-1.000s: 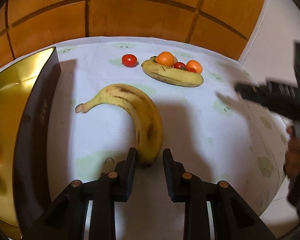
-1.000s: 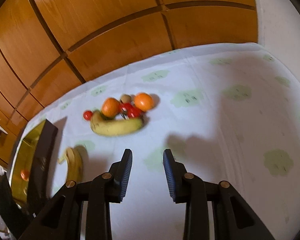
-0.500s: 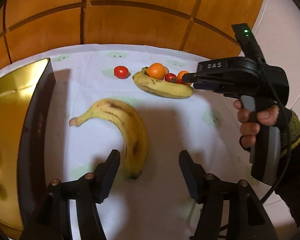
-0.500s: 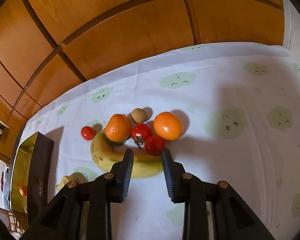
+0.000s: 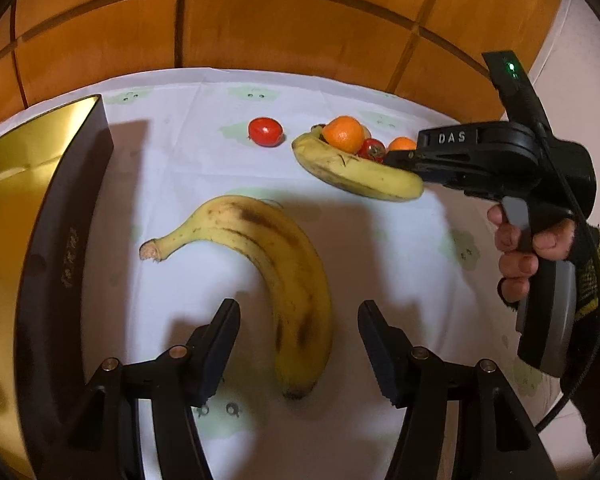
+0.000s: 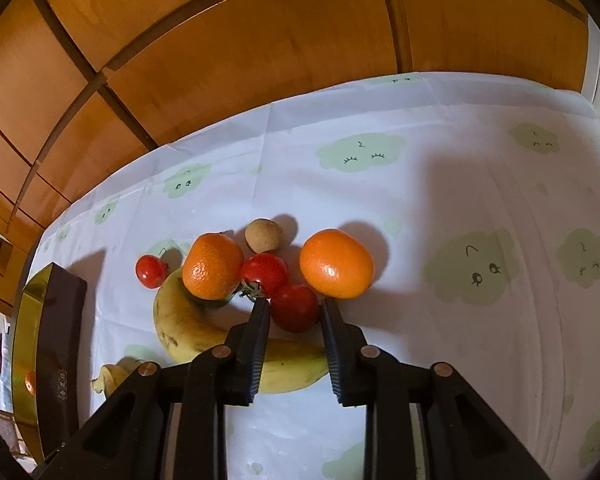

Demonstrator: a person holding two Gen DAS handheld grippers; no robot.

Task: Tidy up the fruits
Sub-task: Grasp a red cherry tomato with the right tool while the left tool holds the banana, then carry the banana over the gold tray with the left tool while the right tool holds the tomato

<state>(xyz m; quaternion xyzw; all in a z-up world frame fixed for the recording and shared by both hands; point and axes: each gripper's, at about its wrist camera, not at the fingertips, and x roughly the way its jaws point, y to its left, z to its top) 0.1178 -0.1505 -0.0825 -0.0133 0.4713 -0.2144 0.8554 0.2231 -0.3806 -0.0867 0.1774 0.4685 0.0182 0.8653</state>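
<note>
A spotted banana (image 5: 268, 264) lies on the cloud-print tablecloth, its tip between the fingers of my open left gripper (image 5: 298, 320). Farther back a second banana (image 5: 352, 170) lies with two oranges (image 6: 212, 266) (image 6: 336, 264), tomatoes (image 6: 294, 308) (image 6: 264, 272) and a small brown fruit (image 6: 263, 235). A lone tomato (image 5: 265, 131) sits left of them. My right gripper (image 6: 294, 308) is open, its fingers on either side of the near tomato, over the second banana (image 6: 236, 344). It also shows in the left wrist view (image 5: 396, 156).
A gold-lined black tray (image 5: 60, 216) stands along the table's left side; it holds an orange fruit (image 6: 30, 382). Wooden wall panels (image 5: 284, 20) rise behind the table. The table edge runs on the right, by the white wall.
My left gripper has opened wide and moved forward around the banana's tip. My right gripper has swung in and down to the fruit pile, now straddling a tomato.
</note>
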